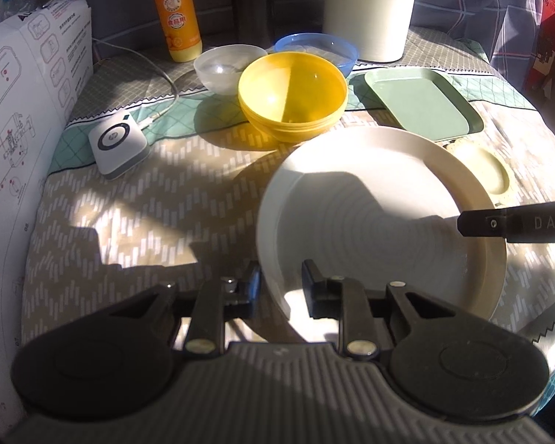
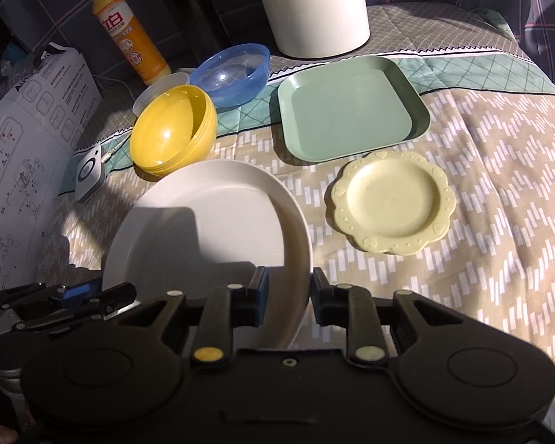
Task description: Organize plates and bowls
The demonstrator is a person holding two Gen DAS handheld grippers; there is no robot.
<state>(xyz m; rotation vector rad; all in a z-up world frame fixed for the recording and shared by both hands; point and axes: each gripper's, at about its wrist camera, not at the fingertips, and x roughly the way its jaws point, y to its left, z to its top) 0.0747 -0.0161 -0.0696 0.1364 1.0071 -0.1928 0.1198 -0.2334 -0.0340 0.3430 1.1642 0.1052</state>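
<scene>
Here, white plate (image 1: 370, 214): round, tilted off the quilted tablecloth (image 1: 148, 199), lifted near the front edge of the tabletop.
Left gripper (image 1: 281, 281): jaws straddle the plate's near-left rim, one finger inside and one outside, grasping it.
Right gripper (image 2: 288, 288): jaws straddle the plate's right rim, clenched on it.
Yellow scalloped plate (image 2: 392, 203): flat on the cloth, just beside the white plate toward the right edge.
Green square plate (image 2: 351, 107): flat, behind the scalloped plate.
Yellow bowls (image 1: 292, 96): nested stack, mid-tabletop, just behind the white plate.
Clear bowl (image 1: 225, 66): touching the yellow stack toward the back-left.
Blue bowl (image 2: 233, 74): behind the stack.
White cylindrical container (image 2: 310, 7): back edge.
Orange detergent bottle (image 1: 175, 11): upright, back-left.
White HP device (image 1: 118, 144): near the left edge, cable attached.
Printed cardboard box (image 1: 22, 111): along the left edge.
</scene>
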